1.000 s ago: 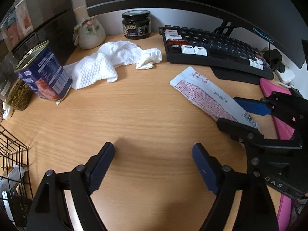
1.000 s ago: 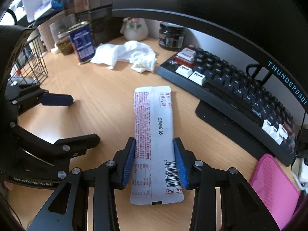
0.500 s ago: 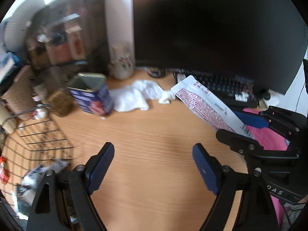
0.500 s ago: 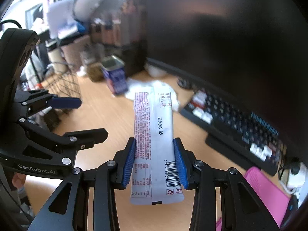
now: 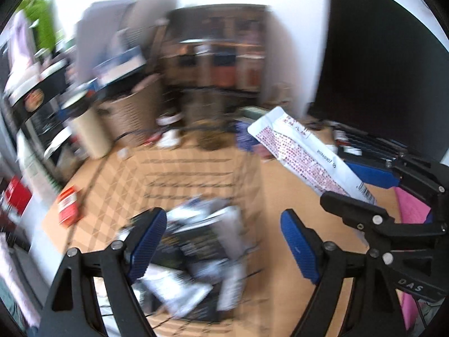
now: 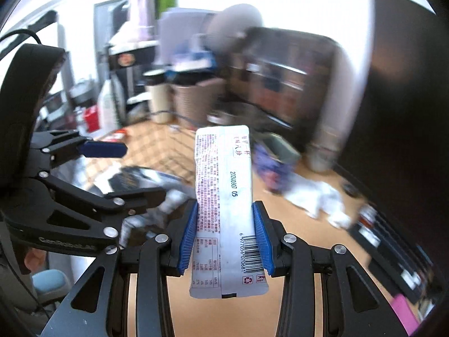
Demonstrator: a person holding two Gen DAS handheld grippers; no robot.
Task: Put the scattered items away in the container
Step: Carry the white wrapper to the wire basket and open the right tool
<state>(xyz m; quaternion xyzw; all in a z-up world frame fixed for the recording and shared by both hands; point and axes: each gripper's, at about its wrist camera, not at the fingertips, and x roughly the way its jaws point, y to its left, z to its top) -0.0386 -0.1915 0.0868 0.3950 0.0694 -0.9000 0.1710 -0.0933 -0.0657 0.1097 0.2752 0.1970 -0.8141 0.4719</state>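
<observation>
Two grippers: both are seen above the wooden desk (image 5: 283,185), side by side.
Right gripper (image 6: 226,237): its blue pads are clamped on the long white sachet (image 6: 224,191), gripped at its lower half, the printed end sticking forward and up.
Left gripper (image 5: 224,248): its jaws are spread wide, with nothing held between them.
Sachet position: it is carried in the air, just right of the wire basket (image 5: 196,168) in the left wrist view.
Basket contents: blurred dark and silver packets (image 5: 196,241) are seen inside.
Background: a crumpled white cloth (image 6: 317,199) and a keyboard (image 6: 393,241) lie on the desk.
</observation>
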